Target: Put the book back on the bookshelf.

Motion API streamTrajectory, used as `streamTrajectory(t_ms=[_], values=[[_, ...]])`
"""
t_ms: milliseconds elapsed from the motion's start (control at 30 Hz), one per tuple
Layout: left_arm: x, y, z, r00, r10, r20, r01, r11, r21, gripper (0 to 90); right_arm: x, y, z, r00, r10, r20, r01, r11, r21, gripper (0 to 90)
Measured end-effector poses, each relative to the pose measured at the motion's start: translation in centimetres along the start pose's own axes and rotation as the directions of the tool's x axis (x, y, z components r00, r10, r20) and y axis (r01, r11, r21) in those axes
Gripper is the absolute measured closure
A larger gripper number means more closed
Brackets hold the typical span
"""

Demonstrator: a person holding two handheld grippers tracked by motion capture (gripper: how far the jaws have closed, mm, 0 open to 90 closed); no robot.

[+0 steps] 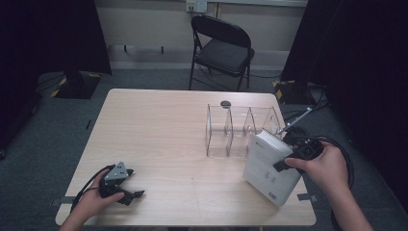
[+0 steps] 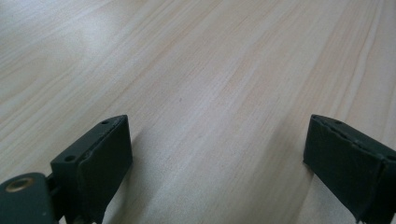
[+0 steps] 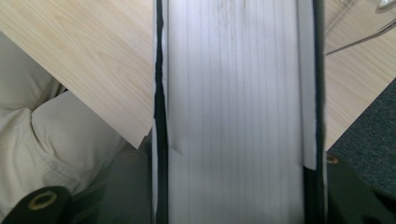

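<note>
Our right tongs [image 1: 288, 161] pinch the thick white paperback book [image 1: 269, 166], tilted just in front of the clear plastic divider rack [image 1: 240, 130]. Our left tongs [image 1: 129, 191] rest spread on the pale wooden surface [image 1: 163, 144], well apart from that rack.

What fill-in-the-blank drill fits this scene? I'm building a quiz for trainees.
1. The right gripper is shut on a white ____.
2. The left gripper rests on the table with its jaws ____.
3. The clear organizer stands on the table, its compartments ____.
4. Beyond the table stands a black folding ____.

Missing words: book; open; empty; chair
</note>
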State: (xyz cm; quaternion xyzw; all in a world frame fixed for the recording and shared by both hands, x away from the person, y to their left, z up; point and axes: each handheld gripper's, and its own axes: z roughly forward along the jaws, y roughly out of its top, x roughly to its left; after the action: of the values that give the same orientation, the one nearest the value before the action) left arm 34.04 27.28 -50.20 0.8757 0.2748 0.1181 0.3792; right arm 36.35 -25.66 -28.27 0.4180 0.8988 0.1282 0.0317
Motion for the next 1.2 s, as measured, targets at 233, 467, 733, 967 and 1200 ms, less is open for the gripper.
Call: streamTrajectory(t_ms=[233,467,733,967,1200], values=[[0.0,0.0,0.0,1.0,0.0,0.0,0.0,1.0,0.0,7.5,-0.3,-0.4,0.0,0.9998,0.02,0.003,-0.02,0.9997,-0.013,52.1],[0.0,0.0,0.0,1.0,0.0,0.001,0.0,1.0,0.001,7.3,-0.5,-0.6,0.0,0.9995,0.032,0.005,-0.032,0.9994,-0.016,52.1],[0.0,0.0,0.0,1.0,0.005,-0.001,-0.005,1.0,0.002,7.0,-1.1,-0.8,-0.1,0.9978,0.065,0.013,-0.064,0.9977,-0.02,52.1],[0.0,0.0,0.0,1.0,0.006,-0.002,-0.006,1.0,0.002,6.8,-1.7,-0.9,0.2,0.9953,0.096,0.016,-0.096,0.9953,-0.018,52.1],[0.0,0.0,0.0,1.0,0.006,-0.002,-0.006,1.0,0.002,6.7,-2.4,-0.6,0.4,0.9926,0.119,0.024,-0.119,0.9928,-0.015,52.3]])
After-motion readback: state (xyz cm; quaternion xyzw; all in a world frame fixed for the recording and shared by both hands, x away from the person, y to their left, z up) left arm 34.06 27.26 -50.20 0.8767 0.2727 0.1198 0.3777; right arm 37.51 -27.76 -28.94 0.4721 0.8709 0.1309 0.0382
